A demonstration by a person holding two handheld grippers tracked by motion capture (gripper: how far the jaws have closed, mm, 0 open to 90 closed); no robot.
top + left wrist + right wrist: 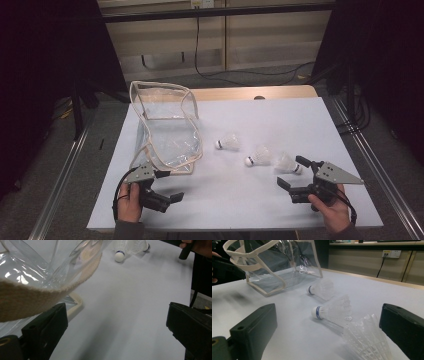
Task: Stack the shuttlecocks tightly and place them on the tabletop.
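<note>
While the white table [300,125] carries everything, my clear plastic bag [167,127] with woven cream trim stands at its left. My left hand-held gripper [169,186] gapes empty just beside the bag; my right hand-held gripper [291,172] gapes around the nearest feathery shuttlecock [287,163]. No writing is readable.

Recording bay in a lab or studio room.

A table [260,200] covered in white sheet stands at the centre. Black curtains [50,45] hang to either side of the table, and metal floor rails [62,172] run along both its flanks. Behind the table, a beige panelled wall [270,35] carries a power socket [390,253], from which a black cable [197,45] drops to the grey floor [40,165].
</note>
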